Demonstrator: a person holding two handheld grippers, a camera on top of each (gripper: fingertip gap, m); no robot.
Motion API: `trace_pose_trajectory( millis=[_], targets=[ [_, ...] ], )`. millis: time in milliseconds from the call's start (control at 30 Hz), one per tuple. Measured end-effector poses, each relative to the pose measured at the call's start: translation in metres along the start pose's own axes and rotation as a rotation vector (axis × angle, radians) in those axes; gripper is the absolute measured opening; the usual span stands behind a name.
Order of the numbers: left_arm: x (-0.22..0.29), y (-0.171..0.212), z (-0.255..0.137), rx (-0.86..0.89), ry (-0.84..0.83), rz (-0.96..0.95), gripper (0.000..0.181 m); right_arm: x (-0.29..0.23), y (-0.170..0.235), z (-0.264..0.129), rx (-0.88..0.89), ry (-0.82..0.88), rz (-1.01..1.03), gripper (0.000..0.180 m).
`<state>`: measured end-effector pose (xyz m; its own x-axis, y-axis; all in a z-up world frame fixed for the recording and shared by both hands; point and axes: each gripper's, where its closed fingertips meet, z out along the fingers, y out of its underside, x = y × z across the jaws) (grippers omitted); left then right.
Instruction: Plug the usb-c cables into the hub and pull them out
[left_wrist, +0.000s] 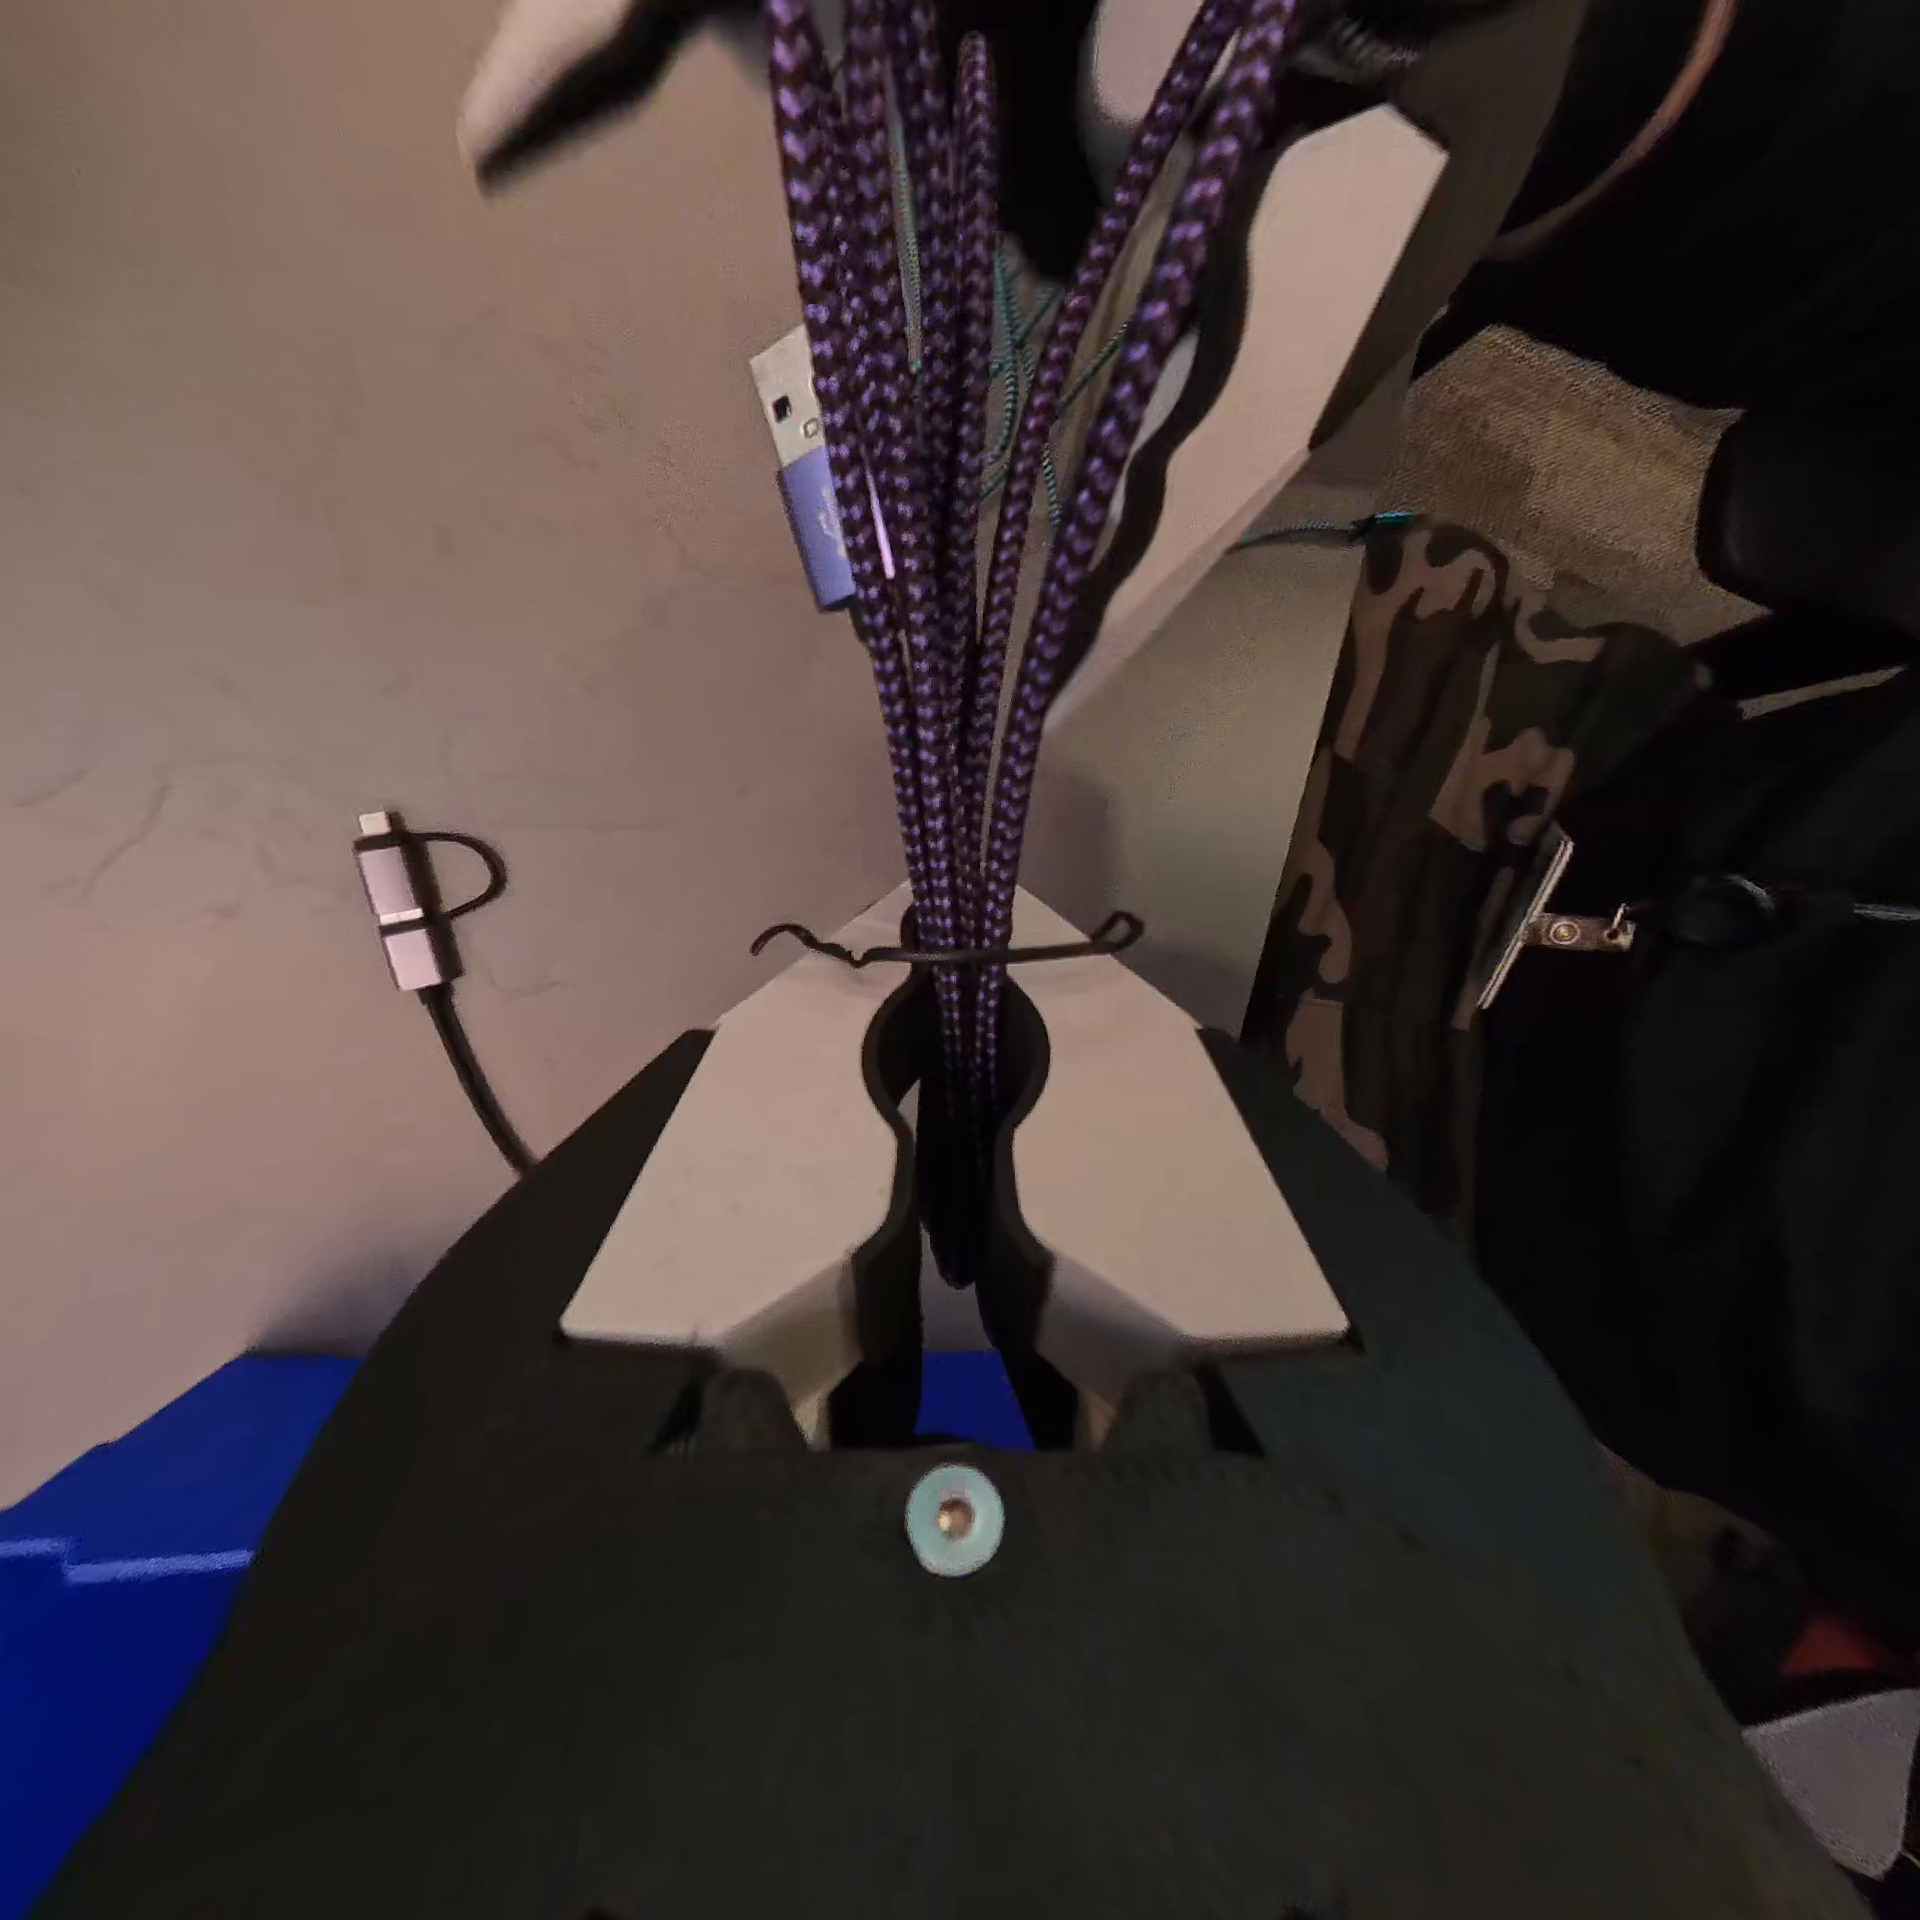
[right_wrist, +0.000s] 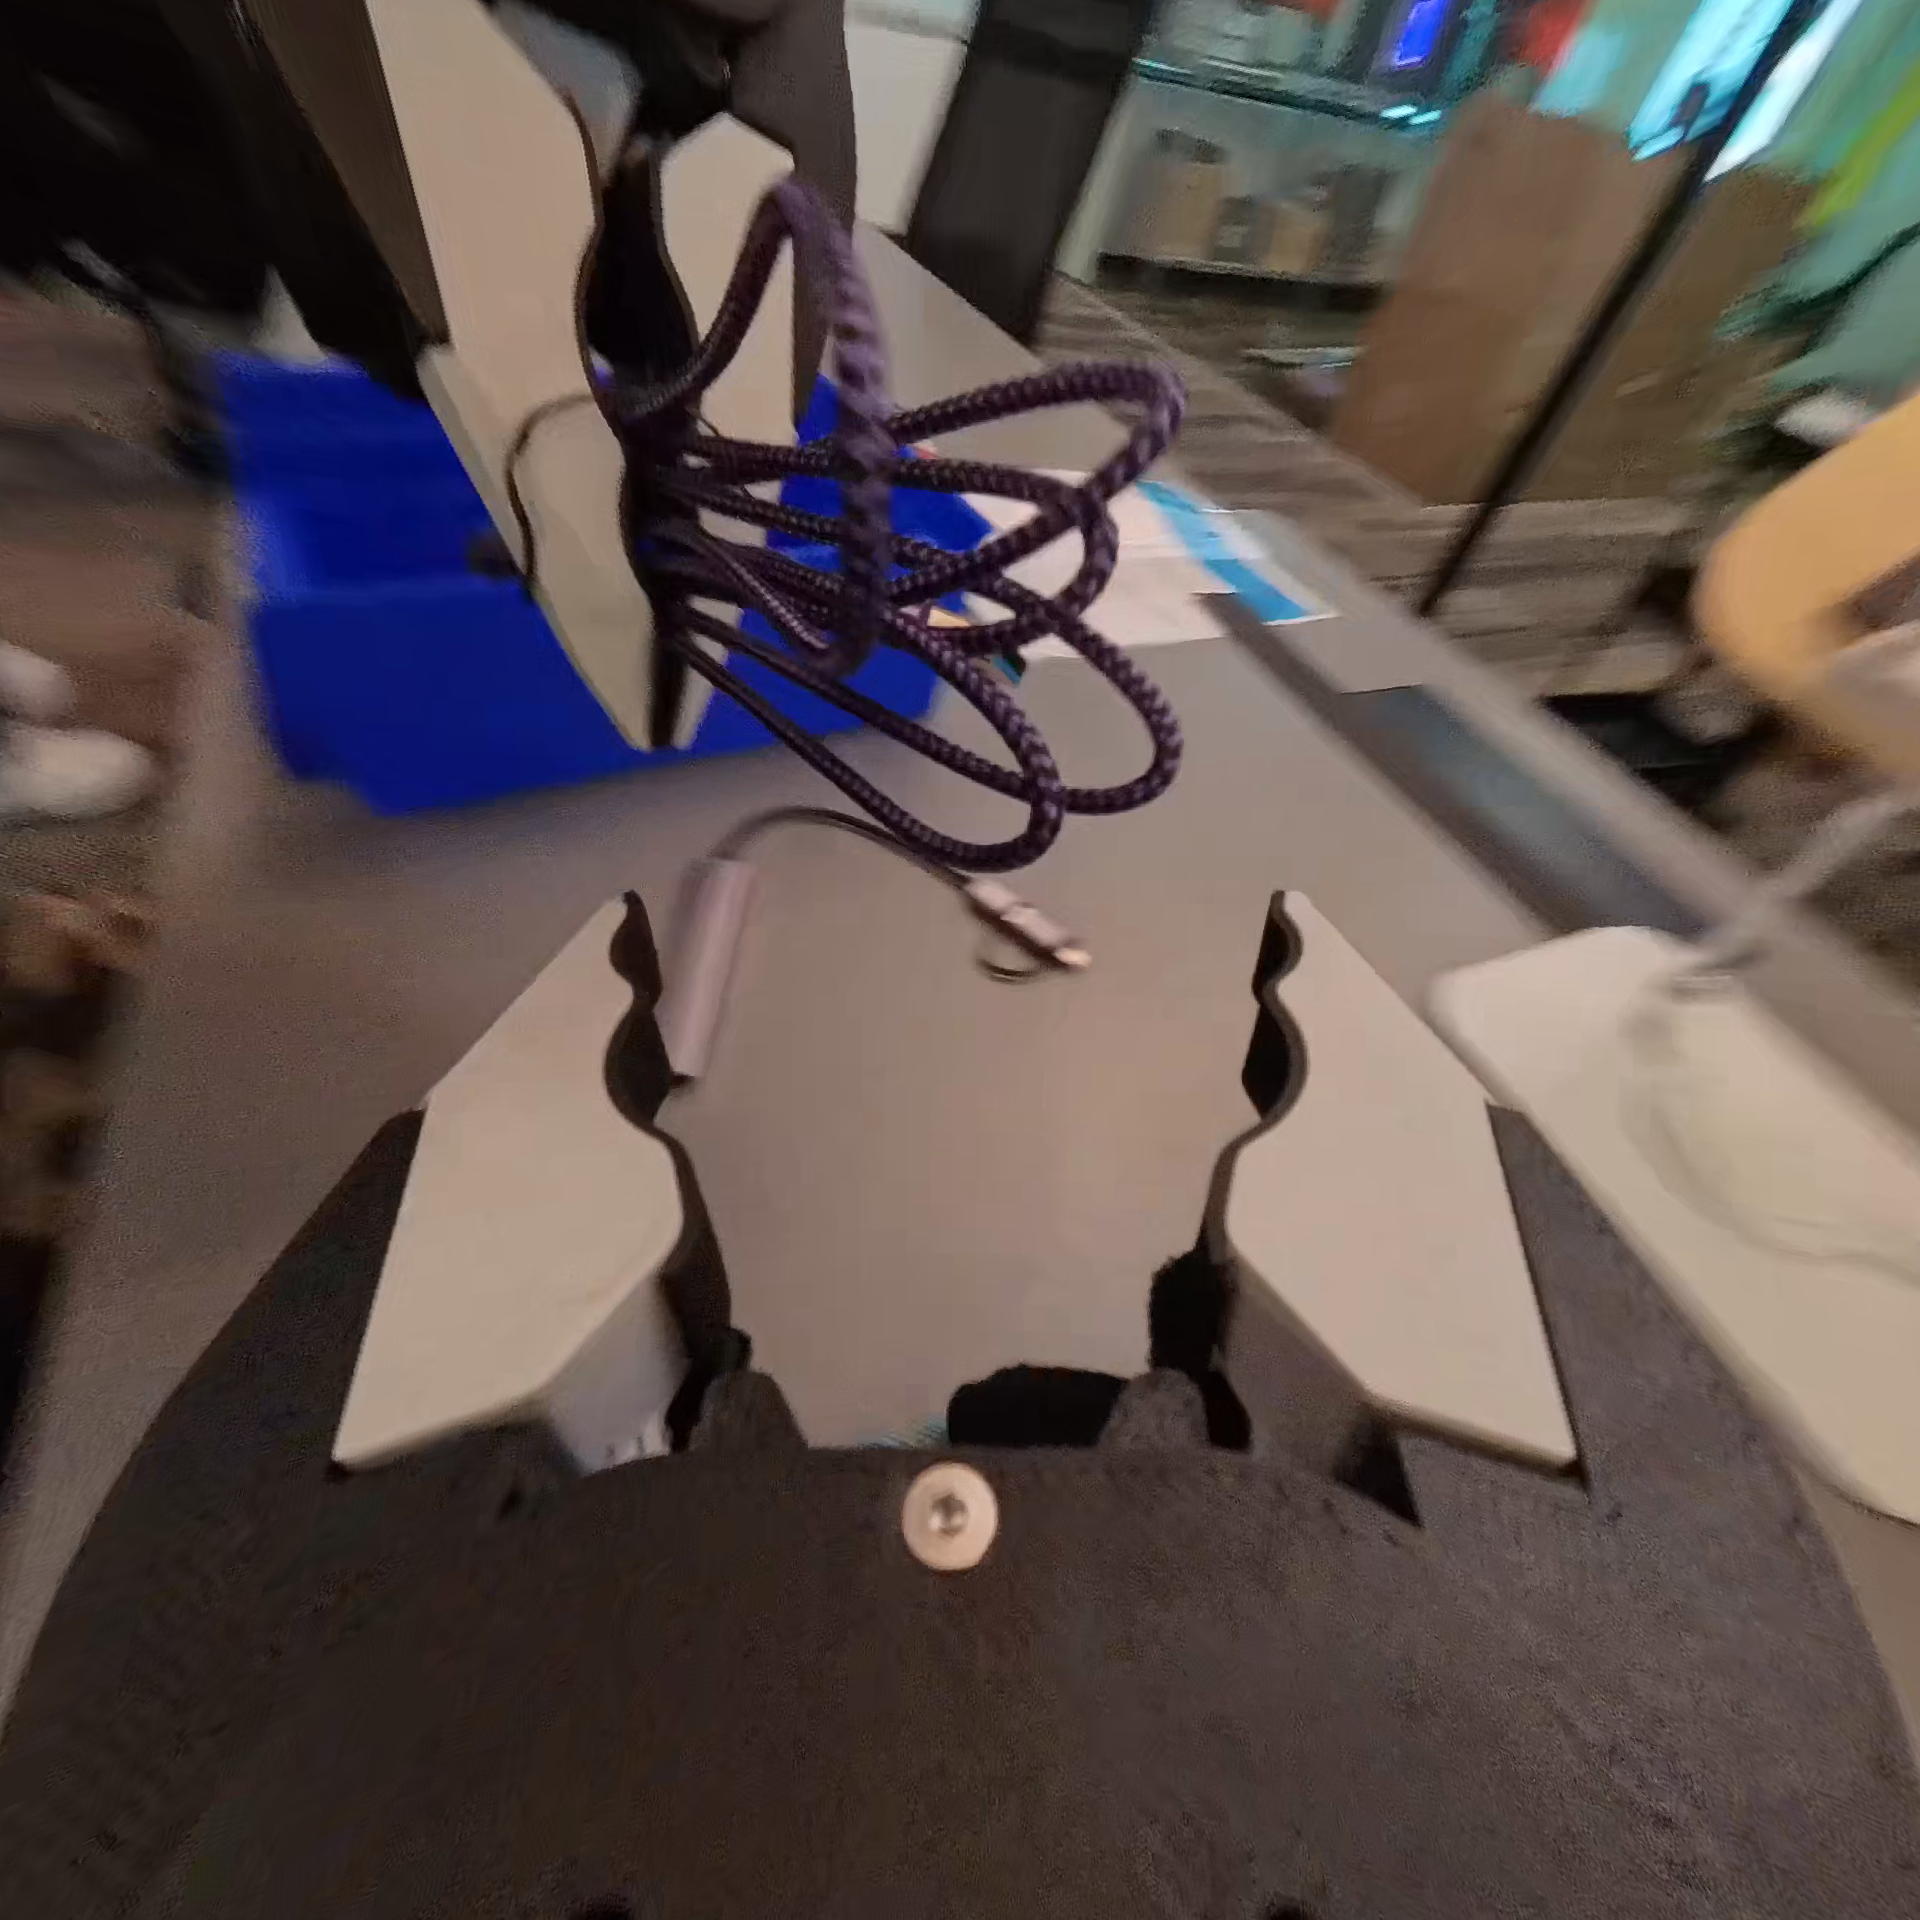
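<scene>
My left gripper (left_wrist: 961, 935) is shut on a coiled bundle of purple braided cable (left_wrist: 966, 644), bound with a black twist tie (left_wrist: 935, 954). A blue USB plug (left_wrist: 808, 468) hangs beside the bundle. The right wrist view shows this gripper (right_wrist: 655, 717) holding the bundle (right_wrist: 935, 623) in the air above the table. A small grey hub (right_wrist: 712, 971) lies on the grey table (right_wrist: 935, 1164), with a thin black lead ending in a grey connector (right_wrist: 1039, 940), which also shows in the left wrist view (left_wrist: 407, 904). My right gripper (right_wrist: 956, 925) is open and empty, with the hub by its left finger.
A blue bin (right_wrist: 416, 644) stands on the table behind the left gripper. Papers (right_wrist: 1195, 551) lie near the far edge. A white object (right_wrist: 1662, 1091) sits at the right. A person in camouflage trousers (left_wrist: 1455, 779) stands at the right of the left wrist view.
</scene>
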<state>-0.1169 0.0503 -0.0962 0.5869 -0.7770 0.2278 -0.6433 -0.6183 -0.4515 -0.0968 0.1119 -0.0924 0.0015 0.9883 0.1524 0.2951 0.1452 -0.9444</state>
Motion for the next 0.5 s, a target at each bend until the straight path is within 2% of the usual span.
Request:
trace_pose_trajectory(
  millis=[133,233,400,500],
  targets=[
    [-0.011,0.001,-0.003,-0.047,-0.013,-0.020,0.001,0.027,-0.028,-0.037,-0.110,0.379,-0.540,0.114],
    [-0.015,0.001,-0.002,-0.092,-0.027,-0.012,0.001,0.008,-0.052,-0.039,-0.186,0.461,-0.892,0.113],
    [-0.010,-0.009,0.005,-0.138,-0.025,0.006,0.000,-0.001,-0.043,-0.003,-0.356,0.435,-1.122,0.114],
    [-0.009,-0.015,0.007,-0.148,-0.036,0.010,0.000,0.007,-0.038,0.006,-0.385,0.466,-1.129,0.084]
  ],
)
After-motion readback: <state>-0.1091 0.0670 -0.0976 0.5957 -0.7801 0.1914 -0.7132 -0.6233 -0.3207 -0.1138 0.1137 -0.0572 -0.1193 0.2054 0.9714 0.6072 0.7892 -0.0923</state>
